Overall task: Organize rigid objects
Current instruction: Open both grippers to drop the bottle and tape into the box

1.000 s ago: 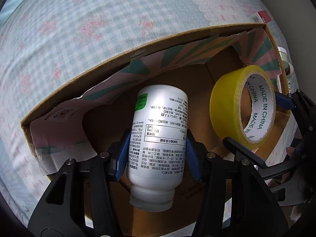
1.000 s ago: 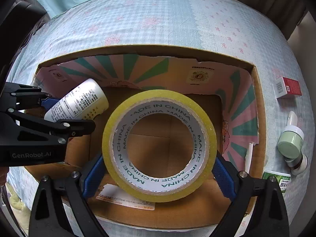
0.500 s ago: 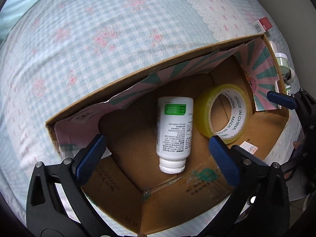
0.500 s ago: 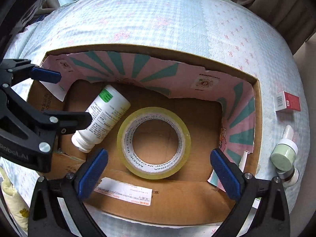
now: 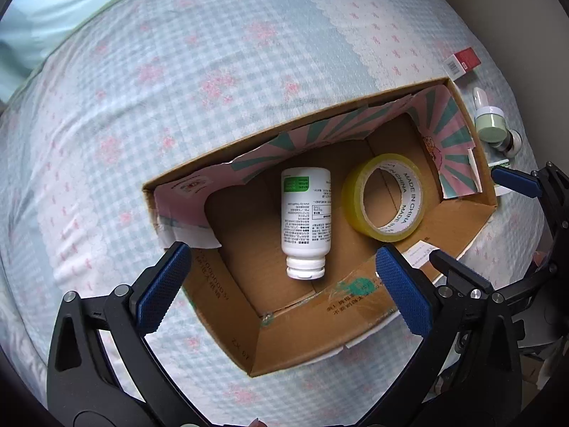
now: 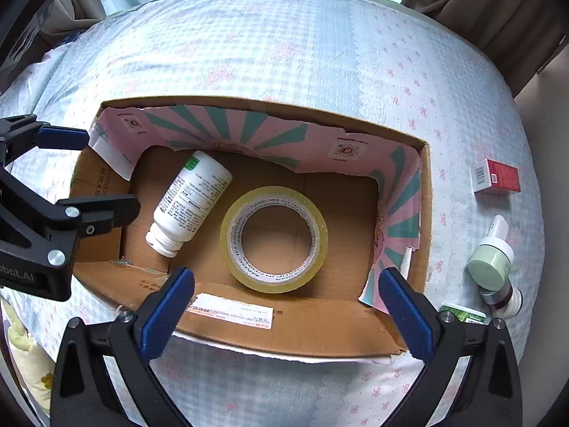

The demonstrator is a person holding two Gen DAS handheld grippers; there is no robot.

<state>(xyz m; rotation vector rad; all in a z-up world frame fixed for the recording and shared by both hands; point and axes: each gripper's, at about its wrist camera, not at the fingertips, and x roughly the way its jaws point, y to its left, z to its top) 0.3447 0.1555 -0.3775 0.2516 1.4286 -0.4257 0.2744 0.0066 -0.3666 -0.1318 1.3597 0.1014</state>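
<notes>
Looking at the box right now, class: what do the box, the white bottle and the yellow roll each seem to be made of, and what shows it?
Box: brown corrugated cardboard, matt; torn edges and folded flaps show it.
Bottle: probably plastic, smooth white with a slight sheen; printed label.
Roll: glossy translucent yellow tape, likely plastic film, on a white printed core that looks like card.

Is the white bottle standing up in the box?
No, the white bottle lies on its side on the floor of the cardboard box, next to the roll of yellow tape.
</notes>
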